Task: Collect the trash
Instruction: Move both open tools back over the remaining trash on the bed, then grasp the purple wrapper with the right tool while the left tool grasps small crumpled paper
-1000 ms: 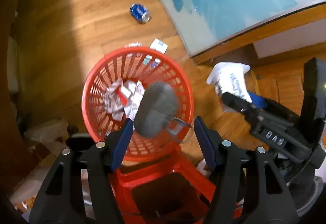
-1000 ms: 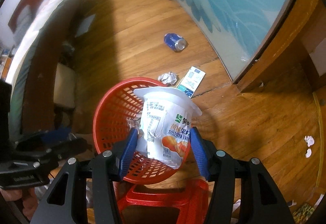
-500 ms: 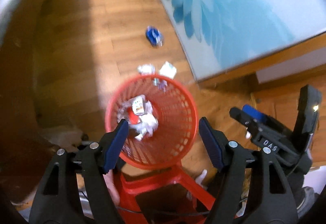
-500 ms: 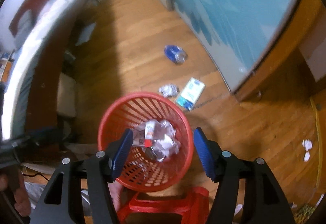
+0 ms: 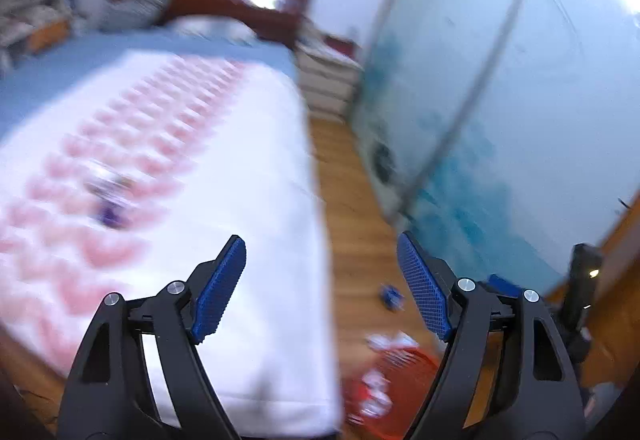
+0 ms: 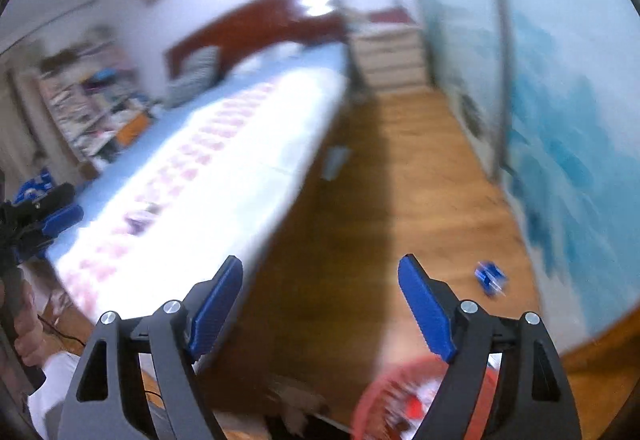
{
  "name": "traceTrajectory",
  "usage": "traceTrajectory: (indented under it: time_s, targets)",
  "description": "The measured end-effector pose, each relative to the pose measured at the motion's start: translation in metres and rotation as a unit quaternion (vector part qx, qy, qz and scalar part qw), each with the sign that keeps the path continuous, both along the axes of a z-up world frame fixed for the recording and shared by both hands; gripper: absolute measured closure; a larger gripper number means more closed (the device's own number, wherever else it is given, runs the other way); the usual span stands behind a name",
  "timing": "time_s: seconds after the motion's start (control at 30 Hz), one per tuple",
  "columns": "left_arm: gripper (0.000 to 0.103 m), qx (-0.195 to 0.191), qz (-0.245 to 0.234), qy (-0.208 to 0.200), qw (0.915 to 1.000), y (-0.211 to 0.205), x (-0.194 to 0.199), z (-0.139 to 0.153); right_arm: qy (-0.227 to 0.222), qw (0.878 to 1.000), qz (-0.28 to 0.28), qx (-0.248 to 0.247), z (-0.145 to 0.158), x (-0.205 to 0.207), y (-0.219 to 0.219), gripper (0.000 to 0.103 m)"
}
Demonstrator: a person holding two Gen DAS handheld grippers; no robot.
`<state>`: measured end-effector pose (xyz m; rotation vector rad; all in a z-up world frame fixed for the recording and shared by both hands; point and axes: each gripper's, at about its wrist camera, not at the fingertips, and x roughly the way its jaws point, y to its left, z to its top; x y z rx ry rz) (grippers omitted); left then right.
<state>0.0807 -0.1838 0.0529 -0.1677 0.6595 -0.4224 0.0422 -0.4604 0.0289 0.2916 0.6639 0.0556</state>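
Trash: crumpled white and red scraps [image 5: 374, 388] lie in a red slatted basket [image 5: 416, 372] at the bottom edge of both views, blurred; the basket [image 6: 384, 400] stands on the wooden floor [image 6: 432, 180] just beside the foot of the bed. A crushed blue can [image 6: 490, 276] lies on the floor beyond the basket, near the blue-patterned glass panel [image 6: 568, 120]; from the left wrist view the same can [image 5: 390, 296] shows between the bed edge and that panel [image 5: 520, 100]. A small dark purple item [image 5: 110, 214] sits on the bed [image 5: 180, 168], on the white cover with pink motifs; too blurred to identify. No writing or brand is legible anywhere; motion blur smears all labels. Left hand-held gripper [image 5: 320, 284]: blue-padded jaws wide apart, nothing between them, raised over the bed's corner. Right hand-held gripper [image 6: 320, 304]: jaws likewise spread, empty, above the floor beside the bed. Each gripper shows at the other view's margin. Beyond: dark red headboard [image 6: 260, 24], pale drawers [image 6: 392, 60] by the far wall, cluttered shelves [image 6: 88, 96] at left.
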Motion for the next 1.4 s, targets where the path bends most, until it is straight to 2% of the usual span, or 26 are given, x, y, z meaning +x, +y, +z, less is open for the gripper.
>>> traceTrajectory:
  time_s: [0.13,0.37,0.5,0.8,1.07,1.2,1.23,1.4]
  targets:
    - [0.025,0.032,0.052,-0.035,0.9975,0.068,-0.003,0.002,-0.020,0.998,0.052,-0.002,0.018,0.037,0.069,0.023]
    - [0.025,0.005,0.106,-0.012,0.9943,0.143,0.006,-0.047,-0.011,0.992,0.123,-0.014,0.011,0.077,0.175,0.027]
    - [0.025,-0.014,0.122,0.012,0.9924,0.175,0.031,-0.067,0.010,0.986,0.164,-0.021,-0.008,0.107,0.235,0.032]
    - [0.025,-0.066,0.153,0.033,0.9855,0.225,0.059,-0.078,0.075,0.975,0.207,-0.034,-0.080,0.205,0.344,0.041]
    - [0.025,-0.098,0.160,0.049,0.9810,0.240,0.081,-0.089,0.097,0.972,0.212,-0.029,-0.098,0.269,0.395,0.044]
    - [0.025,-0.092,0.159,0.055,0.9814,0.238,0.083,-0.091,0.138,0.970,0.199,-0.030,-0.115,0.289,0.404,0.057]
    - [0.025,-0.090,0.159,0.056,0.9815,0.238,0.083,-0.092,0.145,0.969,0.196,-0.027,-0.118,0.292,0.402,0.070]
    - [0.025,-0.087,0.165,0.061,0.9806,0.240,0.081,-0.094,0.135,0.972,0.194,-0.008,-0.117,0.283,0.389,0.076]
